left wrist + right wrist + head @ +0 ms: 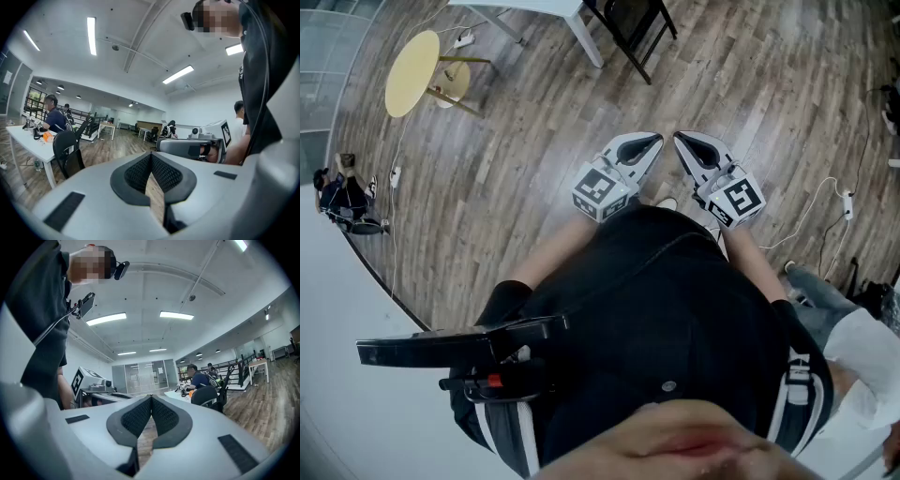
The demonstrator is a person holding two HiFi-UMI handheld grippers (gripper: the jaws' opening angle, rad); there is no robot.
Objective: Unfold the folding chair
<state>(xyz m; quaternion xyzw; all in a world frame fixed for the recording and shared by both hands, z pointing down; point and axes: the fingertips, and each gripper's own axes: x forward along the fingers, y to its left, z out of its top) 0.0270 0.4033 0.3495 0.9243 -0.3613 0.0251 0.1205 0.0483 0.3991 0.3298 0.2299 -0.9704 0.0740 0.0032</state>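
Note:
A black chair (634, 26) stands on the wood floor at the top of the head view, beside a white table's leg (584, 36). It also shows at the table in the left gripper view (65, 151) and the right gripper view (212, 397). I hold both grippers side by side in front of my body, well short of the chair. My left gripper (653, 142) is shut with nothing in it, its pads (140, 171) meeting. My right gripper (680, 140) is shut and empty too, with its pads (161, 414) together.
A yellow round side table (412, 70) stands at the far left. A power strip and cables (847, 202) lie on the floor at the right, and a dark bag (344, 199) at the left edge. A person (54, 118) sits at the white table (28, 140).

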